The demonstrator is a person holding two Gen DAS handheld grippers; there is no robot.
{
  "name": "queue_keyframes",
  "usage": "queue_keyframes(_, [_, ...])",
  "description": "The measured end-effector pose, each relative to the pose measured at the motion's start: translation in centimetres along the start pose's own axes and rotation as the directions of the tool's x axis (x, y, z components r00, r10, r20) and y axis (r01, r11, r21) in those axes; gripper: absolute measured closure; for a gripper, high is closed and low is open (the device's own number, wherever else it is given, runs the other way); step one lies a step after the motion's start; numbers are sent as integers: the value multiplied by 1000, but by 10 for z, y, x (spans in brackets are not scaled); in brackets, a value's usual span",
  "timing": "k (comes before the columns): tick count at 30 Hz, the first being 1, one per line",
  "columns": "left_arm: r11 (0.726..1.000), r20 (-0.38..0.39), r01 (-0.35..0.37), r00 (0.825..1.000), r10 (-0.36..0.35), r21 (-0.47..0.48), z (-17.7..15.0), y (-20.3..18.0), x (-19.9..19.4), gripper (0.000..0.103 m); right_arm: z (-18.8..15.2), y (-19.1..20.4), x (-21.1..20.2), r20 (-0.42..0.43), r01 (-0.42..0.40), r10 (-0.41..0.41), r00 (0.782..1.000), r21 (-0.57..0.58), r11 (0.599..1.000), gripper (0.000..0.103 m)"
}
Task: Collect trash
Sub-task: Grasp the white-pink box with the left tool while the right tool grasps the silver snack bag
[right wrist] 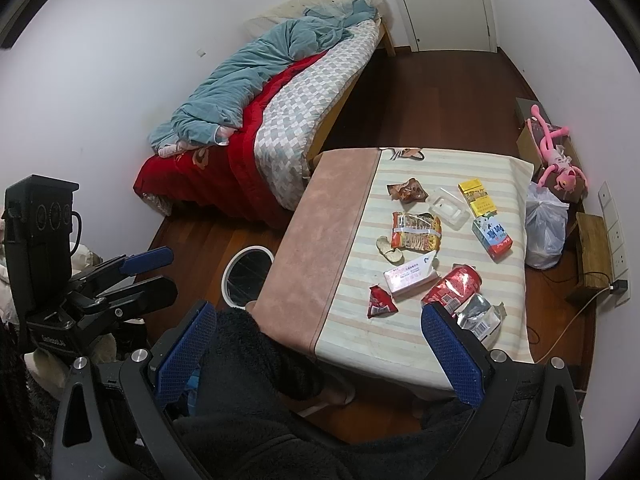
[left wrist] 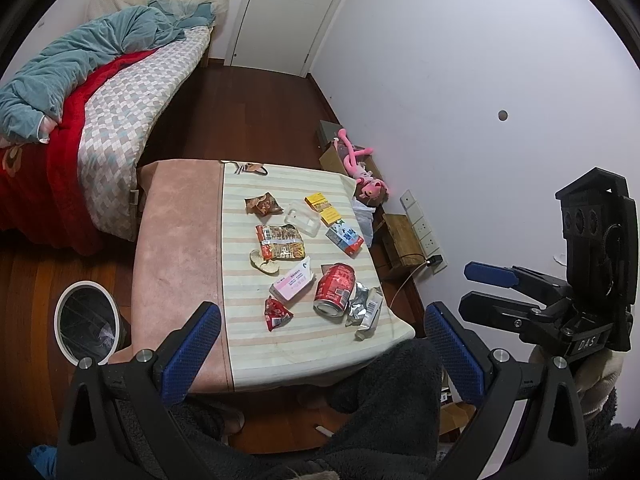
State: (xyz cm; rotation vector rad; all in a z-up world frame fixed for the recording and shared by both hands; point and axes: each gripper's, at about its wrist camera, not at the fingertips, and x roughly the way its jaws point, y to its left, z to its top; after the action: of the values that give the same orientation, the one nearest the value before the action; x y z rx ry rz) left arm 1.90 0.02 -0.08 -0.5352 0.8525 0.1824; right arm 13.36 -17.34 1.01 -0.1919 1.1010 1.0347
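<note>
both my left gripper (left wrist: 322,346) and right gripper (right wrist: 318,344) wide open, empty; red can (left wrist: 335,289) on desk (left wrist: 180,232) just ahead.

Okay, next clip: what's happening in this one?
A person holds a gripper in each hand above a low table strewn with trash. The left gripper and right gripper are both open and empty, short of the litter. A crushed red can, a silver foil wrapper, snack packets, a pink tissue pack and a small carton lie untouched. The bin stands on the floor by the table. Collecting hasn't started.
</note>
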Motion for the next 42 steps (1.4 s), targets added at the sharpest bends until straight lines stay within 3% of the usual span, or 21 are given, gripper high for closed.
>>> queue_keyframes(8, [1000, 5, -23, 1000, 23, -9, -3, 3, 3, 0, -1, 1, -1, 7, -5, 5, 1000, 4, 1000, 0])
queue_keyframes(10, [996, 26, -90, 996, 90, -11, -6, 6, 12, 0, -1, -4, 0, 17, 1, -2, 1000, 31, 1000, 0])
queue_keyframes(12, [977, 47, -212, 976, 212, -7, -7, 12, 35, 0, -4, -16, 4, 26, 21, -23, 999, 81, 996, 0])
queue_keyframes(15, [952, -8, -306, 952, 306, 19, -13, 20, 87, 0, -12, -45, 21, 13, 78, -82, 997, 165, 983, 0])
queue_keyframes(20, [933, -143, -337, 925, 353, 126, -24, 26, 186, 0, -51, -139, 85, -94, 255, -237, 967, 379, 890, 4])
queue_keyframes(23, [923, -219, -319, 905, 364, 215, -25, 25, 241, 0, -76, -195, 124, -165, 299, -250, 954, 502, 811, 26])
queue_keyframes(27, [892, -305, -274, 869, 390, 360, -19, 17, 306, 0, -90, -241, 171, -238, 342, -249, 939, 558, 756, 28])
queue_keyframes(30, [872, -370, -207, 843, 389, 444, -17, 10, 349, 1, -98, -259, 194, -271, 365, -251, 929, 567, 738, 28])
queue_keyframes(32, [862, -401, -167, 831, 385, 479, -16, 6, 371, 7, -101, -266, 205, -292, 380, -252, 922, 570, 729, 28])
queue_keyframes(34, [848, -423, -141, 817, 391, 511, -17, 3, 388, 24, -103, -268, 212, -308, 387, -248, 918, 571, 724, 29])
queue_keyframes(36, [832, -437, -123, 804, 403, 542, -20, 0, 402, 34, -103, -273, 219, -318, 391, -244, 916, 571, 722, 35])
queue_keyframes(37, [826, -443, -118, 798, 409, 551, -22, 0, 409, 45, -104, -275, 221, -321, 392, -243, 915, 574, 719, 40])
queue_keyframes(39, [830, -452, -111, 795, 404, 547, -22, 0, 414, 56, -105, -279, 226, -322, 382, -226, 919, 590, 712, 45])
queue_keyframes(40, [835, -452, -114, 797, 400, 538, -21, 1, 415, 57, -107, -281, 226, -325, 386, -229, 918, 592, 708, 50])
queue_keyframes(42, [862, -462, -133, 798, 386, 490, -19, 5, 412, 57, -108, -285, 226, -326, 388, -229, 917, 598, 701, 51])
